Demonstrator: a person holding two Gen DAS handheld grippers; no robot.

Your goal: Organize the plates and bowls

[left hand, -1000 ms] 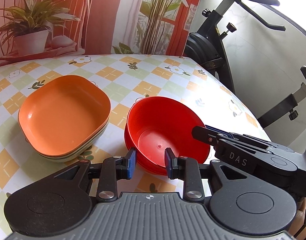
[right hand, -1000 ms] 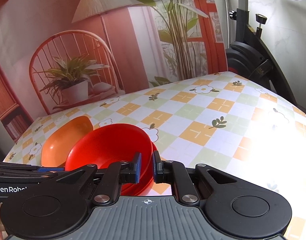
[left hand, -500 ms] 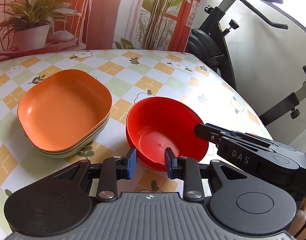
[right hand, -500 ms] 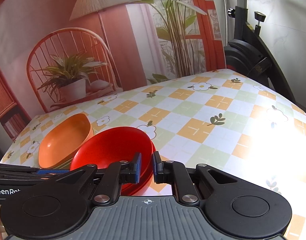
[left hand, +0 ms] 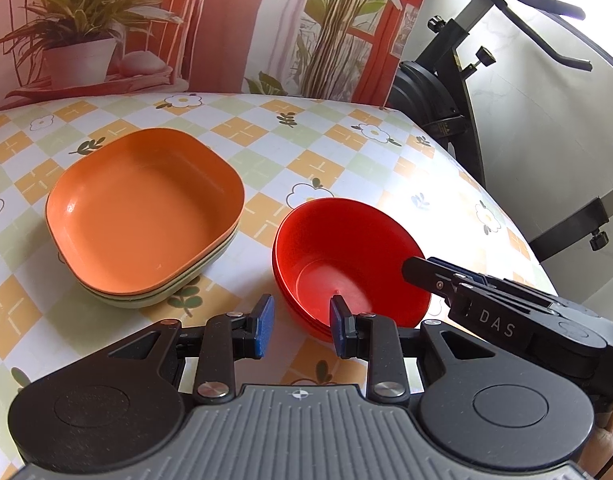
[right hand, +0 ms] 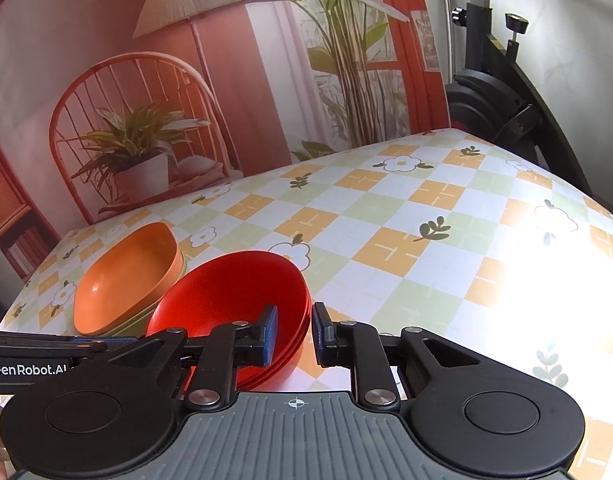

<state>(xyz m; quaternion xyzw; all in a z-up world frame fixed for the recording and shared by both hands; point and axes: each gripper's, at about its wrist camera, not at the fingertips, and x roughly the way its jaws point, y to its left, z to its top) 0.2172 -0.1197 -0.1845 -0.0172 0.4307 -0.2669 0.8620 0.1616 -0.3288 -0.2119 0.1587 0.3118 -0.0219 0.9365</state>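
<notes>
Now | left gripper (left hand: 300, 326) jaws apart, holding nothing, near rim of red bowl stack (left hand: 346, 256) | right gripper (right hand: 292, 334) jaws apart straddling its rim | orange plate stack (left hand: 146, 216) just beside | checkered tablecloth (right hand: 426, 240)

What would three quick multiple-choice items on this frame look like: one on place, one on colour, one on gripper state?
1. In the left wrist view, the red bowls sit
A. to the right of the plate stack
B. on top of the plate stack
C. behind the plate stack

2. The top plate is
A. green
B. orange
C. blue

3. The left gripper is
A. shut on a plate
B. open, holding nothing
C. shut on a bowl

Key:
1 A: the bowls stand apart on the cloth, right of the plates.
2 B: its whole inside is orange, with paler rims beneath it.
3 B: its blue pads stand well apart with only tablecloth between them.
</notes>
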